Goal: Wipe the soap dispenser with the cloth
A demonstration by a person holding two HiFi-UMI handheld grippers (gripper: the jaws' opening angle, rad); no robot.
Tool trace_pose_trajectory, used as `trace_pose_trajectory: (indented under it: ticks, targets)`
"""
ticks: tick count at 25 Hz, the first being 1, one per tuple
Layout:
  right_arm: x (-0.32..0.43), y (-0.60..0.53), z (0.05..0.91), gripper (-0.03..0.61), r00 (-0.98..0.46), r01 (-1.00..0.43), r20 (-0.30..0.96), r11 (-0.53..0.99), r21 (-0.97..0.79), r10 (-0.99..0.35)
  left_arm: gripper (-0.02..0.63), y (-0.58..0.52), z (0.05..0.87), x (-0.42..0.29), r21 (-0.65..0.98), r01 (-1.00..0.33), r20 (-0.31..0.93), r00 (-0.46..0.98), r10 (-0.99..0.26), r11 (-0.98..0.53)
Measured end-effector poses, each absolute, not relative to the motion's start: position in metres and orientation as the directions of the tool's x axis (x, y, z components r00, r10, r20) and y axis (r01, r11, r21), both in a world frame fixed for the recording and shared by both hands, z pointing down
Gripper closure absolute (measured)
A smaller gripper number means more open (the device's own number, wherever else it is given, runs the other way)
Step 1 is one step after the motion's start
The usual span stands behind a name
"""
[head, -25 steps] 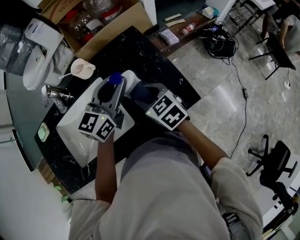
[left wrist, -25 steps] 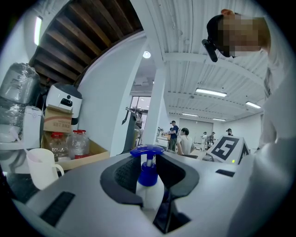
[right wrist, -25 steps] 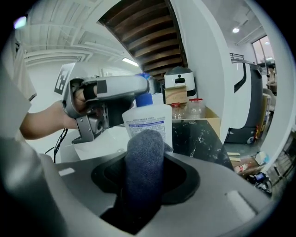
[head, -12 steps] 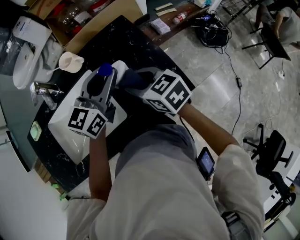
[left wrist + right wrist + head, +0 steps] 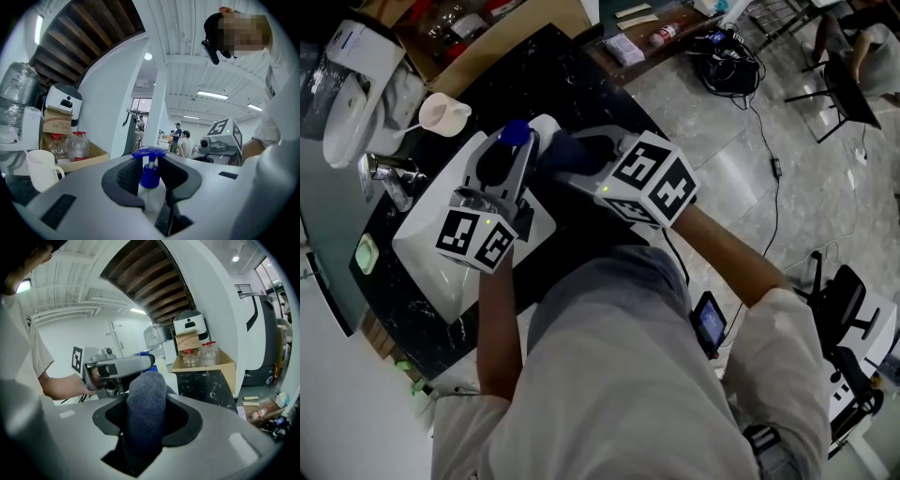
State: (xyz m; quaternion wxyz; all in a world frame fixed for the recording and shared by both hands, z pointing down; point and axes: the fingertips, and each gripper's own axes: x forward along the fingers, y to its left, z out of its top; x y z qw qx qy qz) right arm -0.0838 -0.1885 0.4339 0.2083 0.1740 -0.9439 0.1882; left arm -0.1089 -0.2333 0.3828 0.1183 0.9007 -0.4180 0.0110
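A soap dispenser [image 5: 149,169] with a blue pump head and a pale body stands upright between the jaws of my left gripper [image 5: 150,183], which is shut on its body. In the head view the dispenser's blue pump [image 5: 516,131] shows above the white sink [image 5: 431,258], at the tip of the left gripper [image 5: 511,155]. My right gripper [image 5: 146,427] is shut on a thick grey-blue cloth [image 5: 146,404] that bulges out past its jaws. In the head view the right gripper [image 5: 574,157] holds the cloth [image 5: 562,150] close to the dispenser's right side. Contact between them is hidden.
The sink is set in a black marble counter [image 5: 572,84]. A chrome faucet [image 5: 389,178] stands at its left, a white cup [image 5: 441,114] behind it, and a cardboard box [image 5: 516,28] with bottles further back. To the right the counter ends at a tiled floor [image 5: 741,187].
My right gripper has risen a little with the cloth beside the dispenser. The left gripper has kept the dispenser in the same place.
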Motion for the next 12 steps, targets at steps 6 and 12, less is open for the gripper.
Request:
trace_pose_trajectory:
  ticks: [6, 12]
  targets:
    - [-0.083, -0.187, 0.429, 0.410, -0.853, -0.423, 0.439, 0.867, -0.262, -0.283, 0.514, -0.231, 0.382, -0.108, 0.194, -0.752, 0.111, 0.654, -0.748, -0.630]
    - [-0.068, -0.194, 0.423, 0.410, -0.848, -0.505, 0.345, 0.809, -0.301, -0.401, 0.512, -0.222, 0.381, -0.104, 0.201, -0.729, 0.094, 0.679, -0.728, -0.654]
